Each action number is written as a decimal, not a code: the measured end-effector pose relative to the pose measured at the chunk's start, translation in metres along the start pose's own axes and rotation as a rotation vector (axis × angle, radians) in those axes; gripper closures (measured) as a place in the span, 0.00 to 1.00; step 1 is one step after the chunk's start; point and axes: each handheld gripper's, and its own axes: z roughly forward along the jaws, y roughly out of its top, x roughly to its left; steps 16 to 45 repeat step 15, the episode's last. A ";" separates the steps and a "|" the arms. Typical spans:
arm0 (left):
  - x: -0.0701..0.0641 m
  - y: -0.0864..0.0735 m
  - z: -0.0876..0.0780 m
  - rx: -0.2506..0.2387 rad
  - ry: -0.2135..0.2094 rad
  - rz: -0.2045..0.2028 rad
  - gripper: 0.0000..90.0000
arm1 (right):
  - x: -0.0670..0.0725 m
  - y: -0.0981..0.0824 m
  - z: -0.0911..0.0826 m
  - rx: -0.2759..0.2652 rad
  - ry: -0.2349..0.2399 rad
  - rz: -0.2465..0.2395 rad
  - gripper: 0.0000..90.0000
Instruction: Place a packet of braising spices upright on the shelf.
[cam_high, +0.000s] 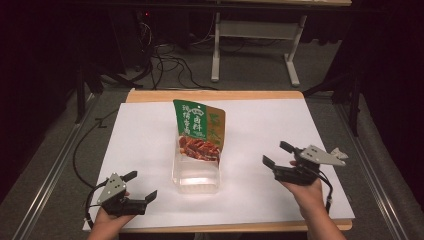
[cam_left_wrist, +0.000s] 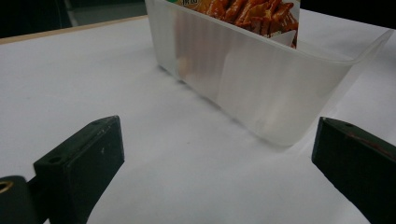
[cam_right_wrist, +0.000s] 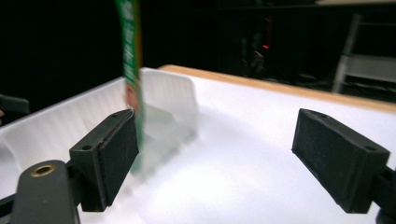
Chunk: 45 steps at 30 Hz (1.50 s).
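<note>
Standing in a clear tray (cam_high: 196, 179) mid-bench, the snack pouch (cam_high: 200, 131) lies between left gripper (cam_high: 140, 185) and right gripper (cam_high: 278, 154), jaws spread, empty.

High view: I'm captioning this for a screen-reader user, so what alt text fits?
A green snack bag stands in a clear tub mid-table on a white sheet. A person's hands hold an open left gripper and an open right gripper either side, touching neither.
</note>
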 end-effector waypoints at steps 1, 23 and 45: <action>0.000 0.000 0.000 -0.003 0.002 -0.002 0.03 | -0.003 -0.005 -0.007 0.007 -0.014 0.005 0.16; -0.003 0.003 0.008 -0.002 -0.002 -0.001 0.03 | -0.021 -0.043 -0.040 0.002 -0.109 0.022 0.16; -0.003 0.003 0.008 -0.002 -0.002 -0.001 0.03 | -0.021 -0.043 -0.040 0.002 -0.109 0.022 0.16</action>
